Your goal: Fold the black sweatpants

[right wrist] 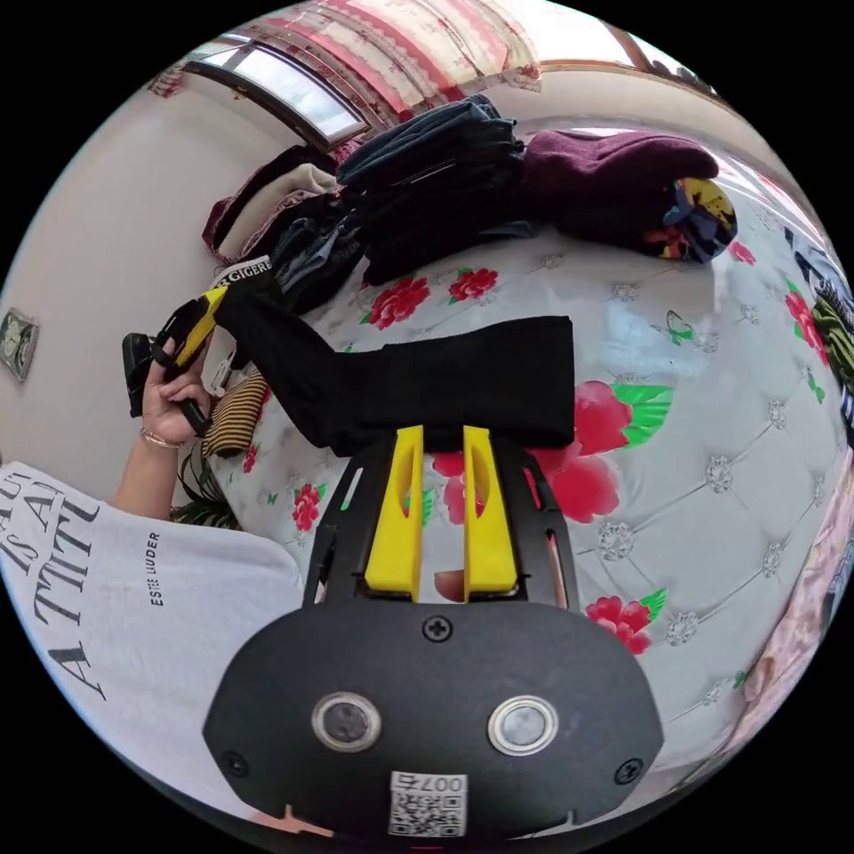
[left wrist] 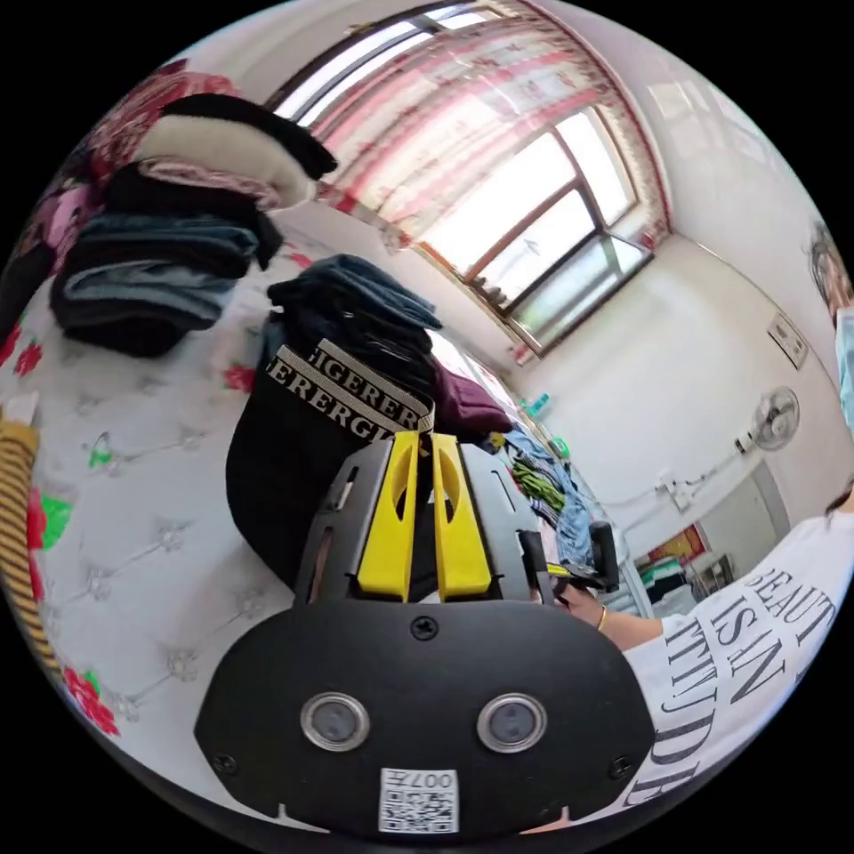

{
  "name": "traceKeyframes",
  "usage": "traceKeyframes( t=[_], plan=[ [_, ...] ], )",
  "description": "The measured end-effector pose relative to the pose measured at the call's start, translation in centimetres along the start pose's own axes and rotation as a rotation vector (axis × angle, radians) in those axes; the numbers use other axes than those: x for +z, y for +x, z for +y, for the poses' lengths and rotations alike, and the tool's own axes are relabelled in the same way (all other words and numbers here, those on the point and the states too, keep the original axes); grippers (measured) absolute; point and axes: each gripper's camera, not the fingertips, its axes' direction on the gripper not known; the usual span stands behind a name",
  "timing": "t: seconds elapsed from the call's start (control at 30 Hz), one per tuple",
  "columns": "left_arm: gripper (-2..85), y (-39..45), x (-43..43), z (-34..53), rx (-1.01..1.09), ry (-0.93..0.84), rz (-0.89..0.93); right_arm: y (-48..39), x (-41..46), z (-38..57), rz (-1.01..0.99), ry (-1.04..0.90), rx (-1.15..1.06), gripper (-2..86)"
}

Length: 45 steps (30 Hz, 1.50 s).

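The black sweatpants (right wrist: 445, 378) stretch across the flowered bed cover, folded lengthwise. Their waist end, with a lettered white band (left wrist: 351, 402), is lifted off the cover. My left gripper (left wrist: 425, 438) is shut on that waistband; the right gripper view has it (right wrist: 197, 327) held up in a hand at the left. My right gripper (right wrist: 442, 433) pinches the near edge of the trousers' middle, its yellow jaws a little apart with black cloth between the tips. The left gripper view catches the right gripper (left wrist: 592, 551) and the hand that holds it.
Stacks of folded clothes (left wrist: 169, 258) (right wrist: 436, 182) stand at the back of the quilted white bed cover (right wrist: 712, 463). A maroon garment (right wrist: 614, 178) lies beside them, a yellow striped piece (right wrist: 236, 418) at the bed's edge. The person's white printed shirt (right wrist: 107, 569) is close by.
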Motion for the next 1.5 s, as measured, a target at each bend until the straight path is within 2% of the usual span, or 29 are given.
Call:
traceKeyframes(
  t=[0.07, 0.2, 0.3, 0.47, 0.57, 0.73, 0.87, 1.03, 1.2, 1.3, 1.37, 1.43, 1.5],
  plan=[
    [4.1, 5.0, 6.5, 0.0, 0.151, -0.096, 0.149, 1.7, -1.1, 0.4, 0.016, 0.051, 0.095, 7.2],
    [9.5, 6.6, 14.9, 2.6, 0.127, -0.299, 0.194, 4.7, -1.7, 0.9, -0.042, 0.077, 0.234, 8.0],
    [9.5, 5.1, 16.0, 5.5, 0.063, -0.303, 0.145, 7.3, -2.5, 1.5, -0.071, 0.113, 0.328, 9.0],
    [9.8, -2.6, 14.6, 10.2, -0.123, -0.409, -0.105, 11.9, -2.8, 0.5, -0.129, 0.147, 0.407, 10.3],
    [11.1, -6.1, 14.2, 11.8, -0.225, -0.428, -0.184, 14.0, -1.1, -1.8, -0.217, 0.117, 0.425, 10.5],
    [11.2, -9.1, 18.6, 13.7, -0.371, -0.483, -0.114, 13.9, 1.9, -6.1, -0.297, 0.042, 0.386, 9.0],
    [4.3, -8.7, 22.1, 13.2, -0.372, -0.479, -0.104, 12.3, 3.4, -8.8, -0.231, -0.059, 0.328, 6.7],
    [0.7, -3.5, 25.1, 7.7, -0.19, -0.412, 0.054, 12.6, -1.1, -11.3, -0.371, 0.098, 0.301, 5.3],
    [0.8, 3.6, 30.1, -3.4, 0.016, -0.293, 0.136, 11.5, -10.1, -18.4, -0.335, 0.341, 0.165, 5.3],
    [1.7, 7.3, 33.5, -9.6, 0.118, -0.19, 0.07, 10.6, -15.4, -23.0, -0.182, 0.552, 0.15, 6.5],
    [3.2, 8.2, 36.8, -10.8, 0.218, -0.202, -0.131, 10.5, -17.3, -24.8, -0.018, 0.681, 0.206, 7.9],
    [4.0, 7.2, 39.4, -9.1, 0.194, -0.325, -0.304, 10.9, -16.6, -25.1, 0.049, 0.639, 0.228, 8.8],
    [5.0, 6.2, 40.7, -5.0, 0.204, -0.429, -0.32, 11.8, -14.6, -23.6, 0.089, 0.578, 0.251, 9.2]
  ],
)
